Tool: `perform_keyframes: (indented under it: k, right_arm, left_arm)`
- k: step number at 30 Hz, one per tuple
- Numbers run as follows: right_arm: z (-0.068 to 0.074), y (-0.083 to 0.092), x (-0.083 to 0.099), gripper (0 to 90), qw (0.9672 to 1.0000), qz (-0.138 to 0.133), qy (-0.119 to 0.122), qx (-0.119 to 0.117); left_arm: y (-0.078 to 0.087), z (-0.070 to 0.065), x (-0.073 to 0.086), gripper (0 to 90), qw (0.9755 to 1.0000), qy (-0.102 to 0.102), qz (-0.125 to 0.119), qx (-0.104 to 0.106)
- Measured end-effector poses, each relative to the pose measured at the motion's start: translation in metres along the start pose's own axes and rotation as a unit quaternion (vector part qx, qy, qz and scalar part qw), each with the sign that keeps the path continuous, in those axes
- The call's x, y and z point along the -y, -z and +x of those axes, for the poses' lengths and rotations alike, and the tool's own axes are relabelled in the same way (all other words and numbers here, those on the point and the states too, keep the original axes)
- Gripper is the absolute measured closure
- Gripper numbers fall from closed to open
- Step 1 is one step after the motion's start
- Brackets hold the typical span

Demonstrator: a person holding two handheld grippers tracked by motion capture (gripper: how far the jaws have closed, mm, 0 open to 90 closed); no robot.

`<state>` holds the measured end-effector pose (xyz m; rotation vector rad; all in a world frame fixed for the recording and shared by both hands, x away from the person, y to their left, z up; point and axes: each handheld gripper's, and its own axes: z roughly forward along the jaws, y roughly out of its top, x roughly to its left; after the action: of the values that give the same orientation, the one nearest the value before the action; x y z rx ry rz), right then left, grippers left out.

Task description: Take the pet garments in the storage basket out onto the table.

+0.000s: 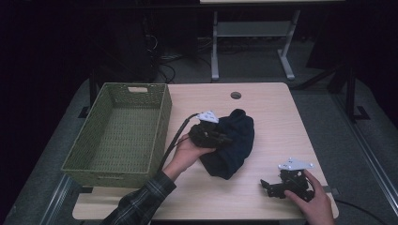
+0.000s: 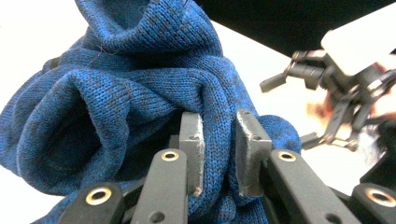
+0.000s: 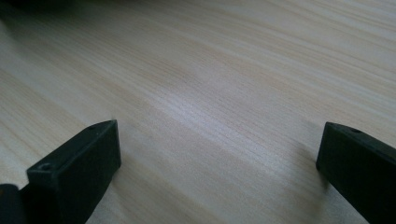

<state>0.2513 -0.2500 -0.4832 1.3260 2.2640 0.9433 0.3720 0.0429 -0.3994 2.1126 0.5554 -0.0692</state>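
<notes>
We have the left gripper [image 2: 219, 154] pinching a fold of the sweater [image 1: 232, 143], jaws narrow with knit between them. To lift well, we should keep the pinch firm and raise slowly toward the basket [image 1: 123, 133] on the left. The right gripper [image 1: 274, 186] rests near right, jaws wide, empty. The sweater is a crumpled dark blue knit at the table's [image 1: 277, 122] middle.
</notes>
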Motion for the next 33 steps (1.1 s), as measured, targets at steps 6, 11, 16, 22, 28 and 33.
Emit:
perform_keyframes:
  k: [6, 11, 16, 22, 28, 33]
  right_arm:
    - [0.0, 0.0, 0.0, 0.0, 1.0, 0.0, -0.001, -0.001]
    - [0.0, 0.0, 0.0, 0.0, 1.0, 0.0, 0.0, 0.0]
    - [0.0, 0.0, 0.0, 0.0, 1.0, 0.0, 0.0, 0.0]
    - [0.0, 0.0, 0.0, 0.0, 1.0, 0.0, 0.0, 0.0]
    - [0.0, 0.0, 0.0, 0.0, 1.0, 0.0, 0.0, 0.0]
    - [0.0, 0.0, 0.0, 0.0, 1.0, 0.0, 0.0, 0.0]
  left_arm:
    - [-0.031, 0.001, 0.011, 75.0, 0.9994, -0.012, 0.033, 0.005]
    - [-0.051, 0.002, 0.021, 73.8, 0.998, -0.017, 0.06, 0.005]
    - [-0.056, 0.004, 0.024, 65.5, 0.9979, -0.014, 0.063, 0.0]
    - [-0.043, 0.001, 0.02, 42.8, 0.9988, -0.015, 0.047, 0.001]
    - [-0.029, -0.003, 0.021, 32.9, 0.999, -0.023, 0.038, -0.005]
    - [-0.019, -0.007, 0.022, 24.9, 0.9989, -0.031, 0.033, -0.014]
